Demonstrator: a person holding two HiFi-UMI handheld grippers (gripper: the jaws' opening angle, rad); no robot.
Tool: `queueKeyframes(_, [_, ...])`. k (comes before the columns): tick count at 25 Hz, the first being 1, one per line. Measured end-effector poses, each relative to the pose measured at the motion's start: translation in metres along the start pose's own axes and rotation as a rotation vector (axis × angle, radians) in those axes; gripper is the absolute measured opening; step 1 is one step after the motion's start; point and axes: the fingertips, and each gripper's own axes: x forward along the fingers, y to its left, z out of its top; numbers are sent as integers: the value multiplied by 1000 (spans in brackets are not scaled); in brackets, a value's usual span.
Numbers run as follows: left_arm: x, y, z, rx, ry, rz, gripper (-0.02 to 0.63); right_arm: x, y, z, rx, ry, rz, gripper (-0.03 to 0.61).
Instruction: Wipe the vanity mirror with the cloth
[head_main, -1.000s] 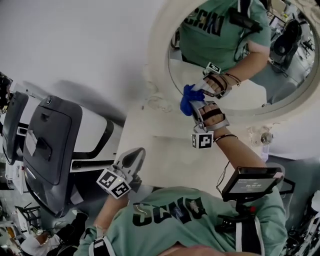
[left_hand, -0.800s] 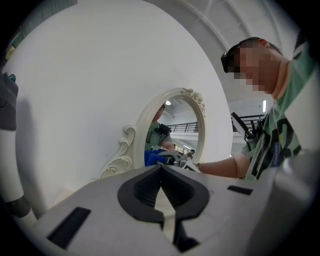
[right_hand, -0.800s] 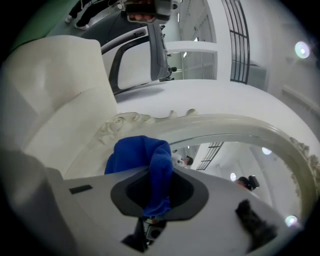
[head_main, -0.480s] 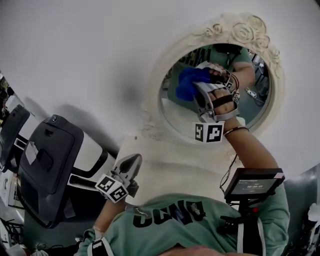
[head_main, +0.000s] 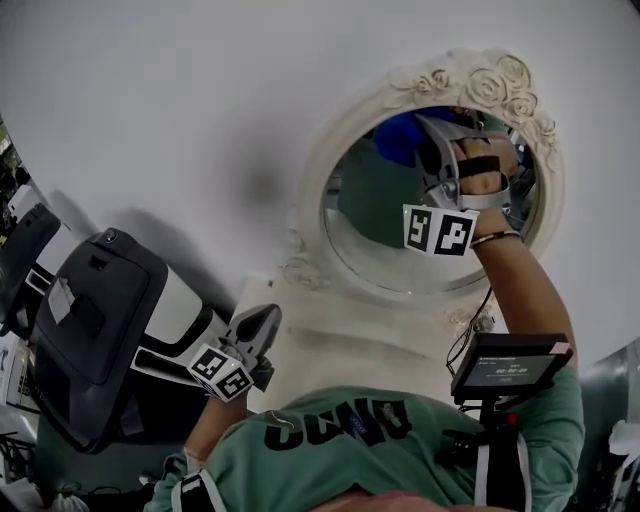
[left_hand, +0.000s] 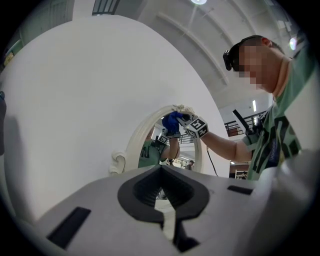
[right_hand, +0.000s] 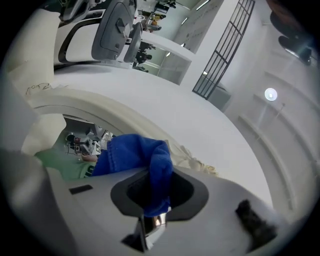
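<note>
The left tongs (head_main: 266, 315) are low, below the mirror (head_main: 375, 225) and over the white tabletop (head_main: 330, 340). Their jaws are together and hold nothing. Higher, the right tongs (head_main: 425, 128) are closed tight on the blue cloth (head_main: 403, 138). It is a soft, bunched fold that runs forward out of the jaws to the top of the mirror's glass, under the roses of the oval, cream, carved frame (head_main: 470, 72).

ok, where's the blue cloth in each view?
Head view: cloth at upper right, just under the top of the mirror frame.
Left gripper view: cloth small, centre, at the frame's top.
Right gripper view: cloth centre, between the jaws.
Shared landmark: the cream carved mirror frame.
</note>
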Motion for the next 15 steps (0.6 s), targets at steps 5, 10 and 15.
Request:
queueKeyframes(5, [-1,-1,0,0,4,-10,9,3,-2,-8,-38,18,-13,51])
queueKeyframes(10, [4,-6,-2,-4,11,-27,9,5,3,-9,-46,32,-23,50])
queueKeyframes(15, [0,-9,-15,-30,44,-18,9,-8,39,-5,-23,19,-5,48])
